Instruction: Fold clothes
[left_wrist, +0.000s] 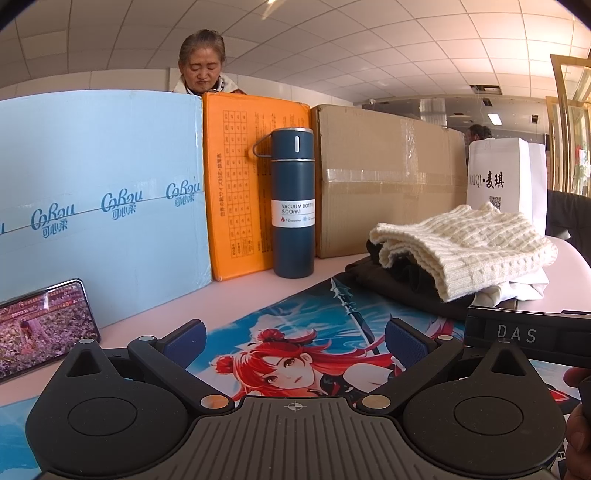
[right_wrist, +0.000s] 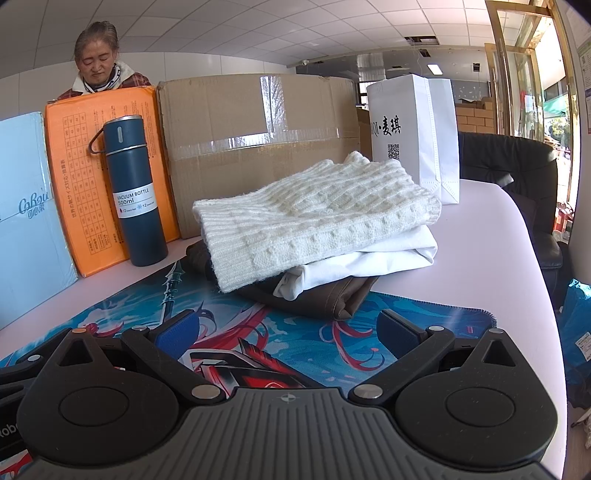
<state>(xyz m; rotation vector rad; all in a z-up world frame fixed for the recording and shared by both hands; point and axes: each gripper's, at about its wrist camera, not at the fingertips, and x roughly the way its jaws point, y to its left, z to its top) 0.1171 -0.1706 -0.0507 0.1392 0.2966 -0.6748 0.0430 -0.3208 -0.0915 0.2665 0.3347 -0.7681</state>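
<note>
A stack of folded clothes lies on the table: a cream knit sweater (right_wrist: 317, 218) on top, a white garment (right_wrist: 380, 254) under it, a dark brown garment (right_wrist: 325, 299) at the bottom. The stack also shows in the left wrist view, with the sweater (left_wrist: 461, 247) at the right. My left gripper (left_wrist: 295, 339) is open and empty, low over the printed anime mat (left_wrist: 295, 354). My right gripper (right_wrist: 288, 332) is open and empty over the same mat (right_wrist: 295, 339), just short of the stack.
A blue vacuum bottle (left_wrist: 293, 203) stands before an orange box (left_wrist: 240, 184), a light blue box (left_wrist: 99, 206) and a brown carton (right_wrist: 258, 147). A white paper bag (right_wrist: 413, 136) stands at the right. A phone (left_wrist: 44, 328) leans at the left. A person (left_wrist: 203, 62) sits behind the boxes.
</note>
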